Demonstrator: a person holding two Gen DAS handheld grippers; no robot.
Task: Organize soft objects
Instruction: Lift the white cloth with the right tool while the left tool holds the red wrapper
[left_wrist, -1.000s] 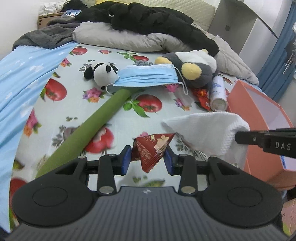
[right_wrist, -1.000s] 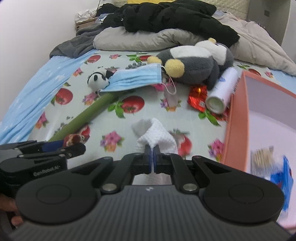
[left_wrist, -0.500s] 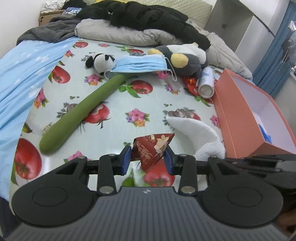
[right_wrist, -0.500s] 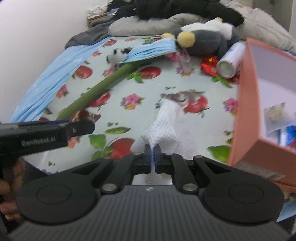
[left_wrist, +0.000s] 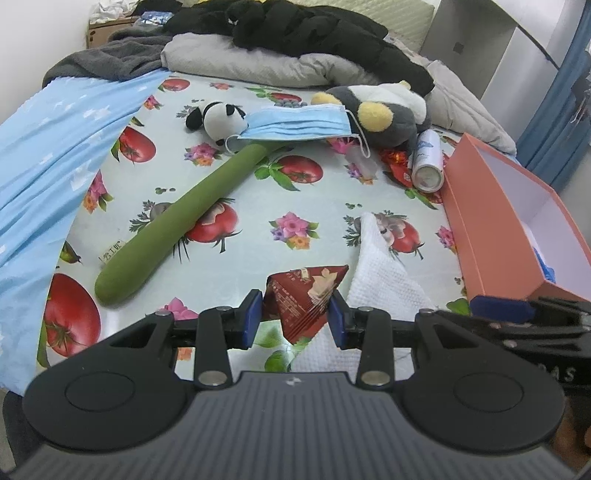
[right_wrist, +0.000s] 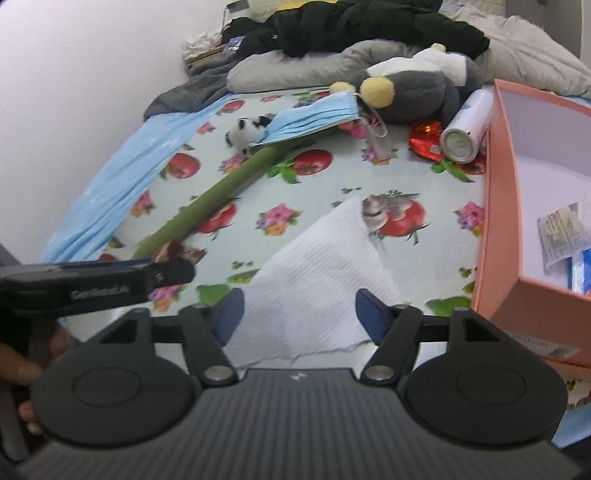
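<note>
My left gripper (left_wrist: 295, 319) is shut on a dark red triangular snack packet (left_wrist: 301, 295), held just above the fruit-print sheet. The right gripper (right_wrist: 300, 314) has its jaws opening; the white waffle cloth (right_wrist: 314, 273) lies loose on the bed between them, no pad pressing it. That cloth (left_wrist: 384, 280) also shows right of the packet in the left wrist view. Farther back lie a long green plush stick (left_wrist: 192, 214), a small panda plush (left_wrist: 218, 120), a blue face mask (left_wrist: 295, 123) and a grey penguin plush (left_wrist: 384, 110).
An orange box (right_wrist: 498, 206) with a white inside stands at the right, some packets in it. A white spray can (left_wrist: 426, 162) and red foil wrapper (right_wrist: 424, 138) lie beside it. Grey and black bedding is piled at the back, a light blue sheet (left_wrist: 44, 162) along the left.
The right gripper's jaws have sprung apart and let go of the white cloth, which now lies spread on the bed. Both grippers drew back toward the near edge; the left still holds the packet.
</note>
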